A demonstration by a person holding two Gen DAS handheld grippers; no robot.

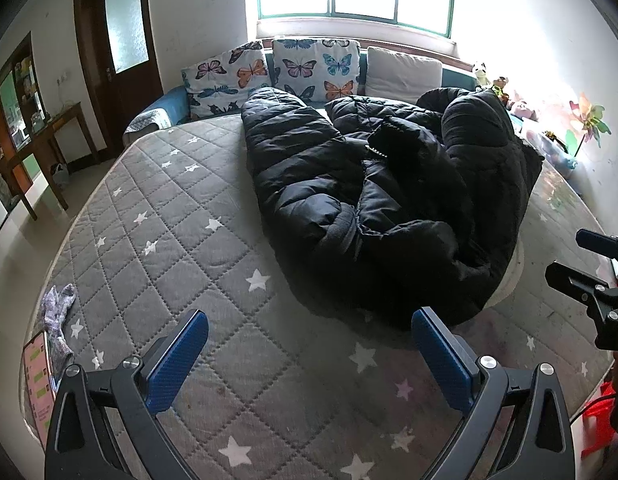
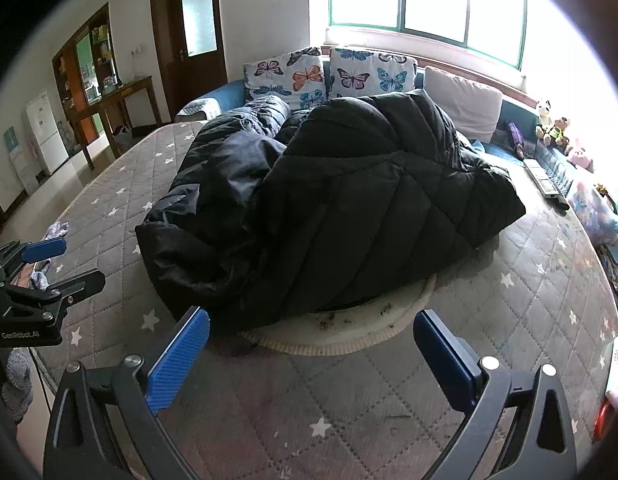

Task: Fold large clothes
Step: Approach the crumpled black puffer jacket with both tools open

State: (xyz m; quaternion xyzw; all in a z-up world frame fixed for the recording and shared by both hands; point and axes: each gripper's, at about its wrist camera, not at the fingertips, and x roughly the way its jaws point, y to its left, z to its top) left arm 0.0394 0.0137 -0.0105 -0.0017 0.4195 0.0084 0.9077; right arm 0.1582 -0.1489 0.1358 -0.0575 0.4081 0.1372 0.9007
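Left wrist view: black puffer coat (image 1: 373, 200) lies crumpled mid-mattress (image 1: 181, 240), quilted, bulky, sleeve bunched on top. Left gripper (image 1: 309, 356) jaws spread wide, empty, short of coat's near edge. Right gripper (image 2: 311, 356) jaws spread, empty, near white round mat (image 2: 349, 332) under coat's near edge.

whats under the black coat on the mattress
A round white mat pokes out from under the black coat, lying on the star-print mattress. The rest of the mat is covered.
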